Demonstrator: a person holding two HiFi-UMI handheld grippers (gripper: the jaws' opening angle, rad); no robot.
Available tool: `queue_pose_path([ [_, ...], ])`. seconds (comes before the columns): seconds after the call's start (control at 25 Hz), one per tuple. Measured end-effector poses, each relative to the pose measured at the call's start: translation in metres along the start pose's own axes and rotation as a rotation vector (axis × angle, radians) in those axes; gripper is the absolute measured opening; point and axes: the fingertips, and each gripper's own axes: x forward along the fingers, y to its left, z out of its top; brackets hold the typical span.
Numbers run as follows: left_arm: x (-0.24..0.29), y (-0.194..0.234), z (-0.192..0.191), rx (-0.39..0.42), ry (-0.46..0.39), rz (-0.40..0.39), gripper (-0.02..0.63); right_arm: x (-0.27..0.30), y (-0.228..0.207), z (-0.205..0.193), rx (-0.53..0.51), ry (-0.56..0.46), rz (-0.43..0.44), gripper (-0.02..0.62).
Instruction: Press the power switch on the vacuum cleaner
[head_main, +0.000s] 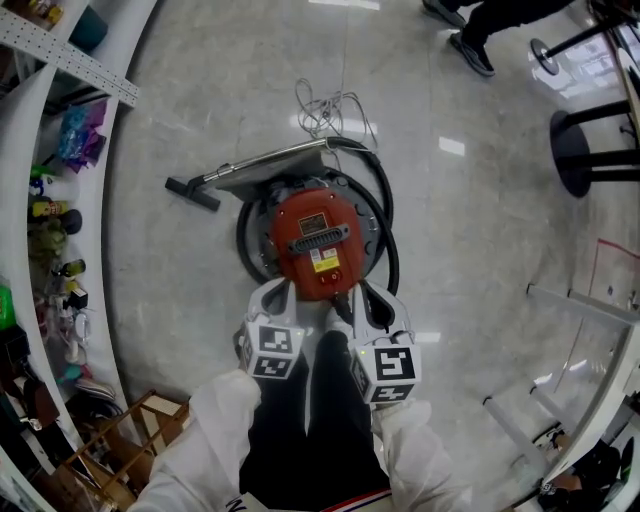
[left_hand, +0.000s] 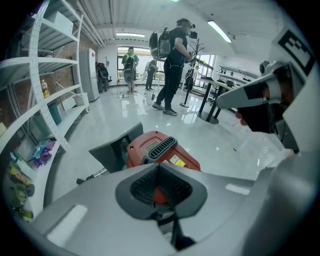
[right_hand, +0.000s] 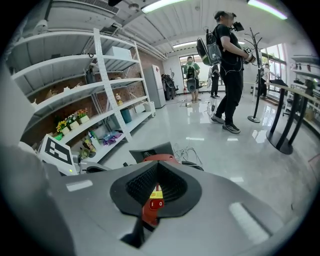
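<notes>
I am looking down on a wide, polished pale floor (head_main: 480, 220) in an open room. The vacuum cleaner (head_main: 318, 243), a red canister, sits on it directly ahead of me and just beyond both grippers.

The left gripper (head_main: 272, 305) is clenched on nothing. Its pads meet at the tips, and the red body shows through the notch between them. The right gripper (head_main: 378, 310) is clenched and empty too. Through its notch I see the power switch (right_hand: 156, 203), a small red rocker just below a yellow label at the near end of the canister.

I judge the task to be at the approach. The right gripper is lined up on the switch, but I can see no contact, so the press itself is not yet done. The closed tips should serve as a blunt pusher.

White shelving (head_main: 75, 60) curves along my left. A person (right_hand: 230, 70) stands well off across the room, and black stools (head_main: 590, 150) stand far to the right. The black hose (head_main: 388, 210) loops round the canister's right side, close to the right gripper's path, though nothing lies between those jaws and the switch. The metal wand (head_main: 265, 160) and a tangle of cable (head_main: 330, 105) lie beyond the canister, out of the way.
</notes>
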Motion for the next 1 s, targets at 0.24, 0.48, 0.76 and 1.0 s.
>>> queue_pose_path([
  [0.24, -0.027, 0.005, 0.011, 0.008, -0.032, -0.010, 0.000, -0.022, 0.009, 0.012, -0.030, -0.007, -0.009, 0.000],
  [0.48, -0.058, 0.018, 0.029, 0.007, -0.075, 0.013, 0.000, -0.045, 0.016, 0.024, -0.039, -0.013, -0.018, 0.000],
  [0.76, -0.098, 0.028, 0.045, -0.018, -0.095, 0.039, 0.000, -0.072, 0.025, 0.050, -0.061, -0.037, -0.021, 0.000],
  [1.0, -0.134, 0.034, 0.073, -0.028, -0.131, 0.073, 0.000, -0.100, 0.024, 0.069, -0.051, -0.056, -0.033, 0.000],
])
